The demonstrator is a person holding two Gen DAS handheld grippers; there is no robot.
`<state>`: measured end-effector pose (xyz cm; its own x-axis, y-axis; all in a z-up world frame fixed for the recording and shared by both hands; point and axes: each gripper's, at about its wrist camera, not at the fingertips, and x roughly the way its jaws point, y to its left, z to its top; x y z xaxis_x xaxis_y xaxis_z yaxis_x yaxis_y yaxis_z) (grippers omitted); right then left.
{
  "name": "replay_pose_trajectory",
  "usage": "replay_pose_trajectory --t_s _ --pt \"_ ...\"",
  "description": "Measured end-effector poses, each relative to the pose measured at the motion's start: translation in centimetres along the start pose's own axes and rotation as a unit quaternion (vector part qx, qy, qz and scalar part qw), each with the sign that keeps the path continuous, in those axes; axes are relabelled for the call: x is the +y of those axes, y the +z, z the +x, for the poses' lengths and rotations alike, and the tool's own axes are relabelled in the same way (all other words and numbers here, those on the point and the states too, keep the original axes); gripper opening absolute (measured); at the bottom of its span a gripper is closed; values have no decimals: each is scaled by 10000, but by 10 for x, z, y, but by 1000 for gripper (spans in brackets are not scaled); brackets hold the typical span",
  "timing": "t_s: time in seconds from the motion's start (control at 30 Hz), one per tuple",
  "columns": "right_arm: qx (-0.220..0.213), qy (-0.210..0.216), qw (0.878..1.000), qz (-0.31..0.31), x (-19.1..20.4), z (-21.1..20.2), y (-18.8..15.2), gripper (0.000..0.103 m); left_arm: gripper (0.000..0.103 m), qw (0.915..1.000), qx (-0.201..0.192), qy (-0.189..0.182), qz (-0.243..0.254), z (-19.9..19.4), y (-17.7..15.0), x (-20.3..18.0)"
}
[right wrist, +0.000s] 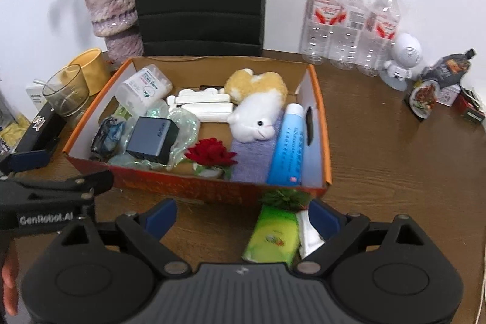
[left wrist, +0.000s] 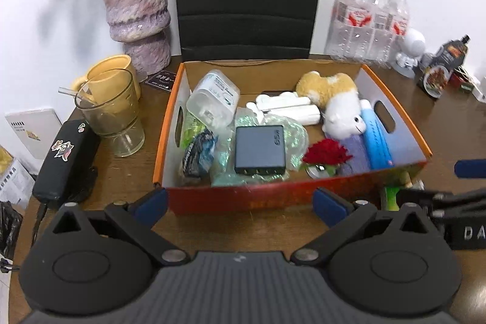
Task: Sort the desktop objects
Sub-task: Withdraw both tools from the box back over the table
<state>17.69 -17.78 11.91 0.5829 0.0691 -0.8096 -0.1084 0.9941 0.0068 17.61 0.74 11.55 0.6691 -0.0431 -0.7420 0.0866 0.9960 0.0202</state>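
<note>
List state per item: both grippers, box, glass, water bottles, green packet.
left gripper: open, nothing between its fingers
right gripper: open, holds nothing; green packet lies between its fingers
cardboard box: open-topped, filled with items
glass cup: upright, looks empty
water bottles: three, upright, capped
green packet: flat on table, outside the box
</note>
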Motion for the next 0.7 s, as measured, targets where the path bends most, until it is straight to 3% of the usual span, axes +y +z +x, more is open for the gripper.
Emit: replay_pose_trajectory --t_s 0.43,0.53,0.7 --pt "-188 152 9996 144 0 -33 -31 95 103 9996 -268 34 -40 -45 -27 -4" --pt "-479 242 9984 185 4 -40 -47 98 103 9978 -616 196 -110 -58 -47 -5" --pt "-1070 333 9937 88 15 -41 -113 99 103 9898 -1279 606 145 -72 -113 -18"
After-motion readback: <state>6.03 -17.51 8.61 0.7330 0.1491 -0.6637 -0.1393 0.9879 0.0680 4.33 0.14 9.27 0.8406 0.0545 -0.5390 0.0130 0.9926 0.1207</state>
